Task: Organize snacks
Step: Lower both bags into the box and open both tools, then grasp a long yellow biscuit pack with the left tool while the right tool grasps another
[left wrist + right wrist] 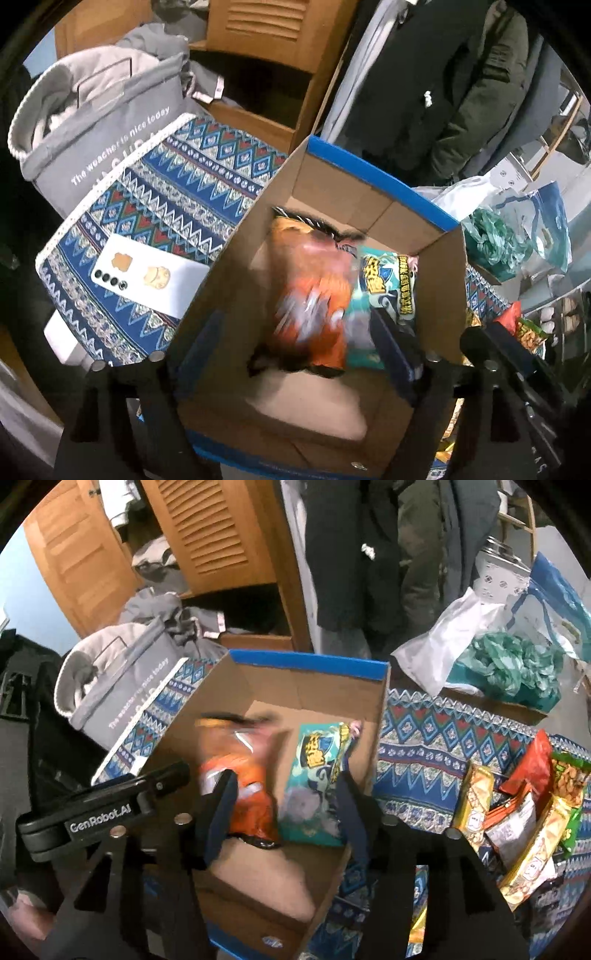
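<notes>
An open cardboard box [332, 184] with blue edges stands on a patterned cloth. Inside lie an orange snack bag [314, 288], blurred, and a teal snack bag [388, 284] to its right. My left gripper [295, 321] hangs over the box, open, with the orange bag between its wide fingers and touching neither. In the right wrist view my right gripper [286, 779] is open above the same box [306, 664], with the teal bag [317, 775] and part of the orange bag [243, 786] below its fingers. A pile of several snack packs [524, 812] lies on the cloth to the box's right.
A white phone [147, 277] lies on the cloth [166, 192] left of the box. A grey laundry bag [92, 122] and a wooden cabinet [266, 44] stand behind. Plastic bags [498, 657] sit at the back right, and dark coats [351, 554] hang behind the box.
</notes>
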The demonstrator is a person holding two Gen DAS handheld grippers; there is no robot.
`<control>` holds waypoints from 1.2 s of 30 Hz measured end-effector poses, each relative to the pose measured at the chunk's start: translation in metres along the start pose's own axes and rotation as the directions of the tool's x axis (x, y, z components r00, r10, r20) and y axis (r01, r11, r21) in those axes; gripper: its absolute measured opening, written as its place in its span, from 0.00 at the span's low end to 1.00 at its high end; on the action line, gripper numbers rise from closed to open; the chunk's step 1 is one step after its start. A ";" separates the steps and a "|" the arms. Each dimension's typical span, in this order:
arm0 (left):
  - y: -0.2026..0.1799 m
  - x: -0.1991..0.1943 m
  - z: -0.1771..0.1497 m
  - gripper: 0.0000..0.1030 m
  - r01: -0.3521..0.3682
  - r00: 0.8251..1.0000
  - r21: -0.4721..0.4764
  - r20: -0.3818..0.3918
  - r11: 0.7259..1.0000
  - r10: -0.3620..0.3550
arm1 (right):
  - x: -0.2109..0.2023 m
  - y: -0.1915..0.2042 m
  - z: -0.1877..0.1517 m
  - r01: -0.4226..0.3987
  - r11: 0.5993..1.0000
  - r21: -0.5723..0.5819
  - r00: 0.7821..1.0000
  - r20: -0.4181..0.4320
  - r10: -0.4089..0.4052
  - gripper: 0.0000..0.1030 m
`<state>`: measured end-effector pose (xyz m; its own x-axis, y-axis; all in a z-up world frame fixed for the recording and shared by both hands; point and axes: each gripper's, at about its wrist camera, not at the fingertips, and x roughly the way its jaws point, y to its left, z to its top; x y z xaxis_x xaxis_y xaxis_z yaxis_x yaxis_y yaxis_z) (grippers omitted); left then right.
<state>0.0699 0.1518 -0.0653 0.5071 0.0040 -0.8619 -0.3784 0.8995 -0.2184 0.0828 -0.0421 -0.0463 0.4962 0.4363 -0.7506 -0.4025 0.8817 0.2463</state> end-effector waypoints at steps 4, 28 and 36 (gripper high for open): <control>-0.004 -0.003 -0.001 0.83 -0.003 1.000 0.017 0.005 1.000 0.003 | -0.005 -0.006 0.001 0.015 1.000 0.018 1.000 0.010 -0.015 0.61; -0.059 -0.024 -0.026 0.83 0.020 0.999 0.171 0.046 0.985 -0.028 | -0.043 -0.056 -0.020 0.160 0.981 0.107 0.985 0.046 -0.166 0.66; -0.089 -0.026 -0.039 0.83 0.046 0.998 0.226 0.030 0.973 -0.054 | -0.061 -0.086 -0.033 0.208 0.963 0.171 0.975 0.037 -0.217 0.66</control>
<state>0.0597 0.0548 -0.0412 0.5495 -0.0317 -0.8349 -0.1695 0.9743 -0.1485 0.0620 -0.1507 -0.0418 0.5997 0.2404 -0.7633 -0.1528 0.9707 0.1857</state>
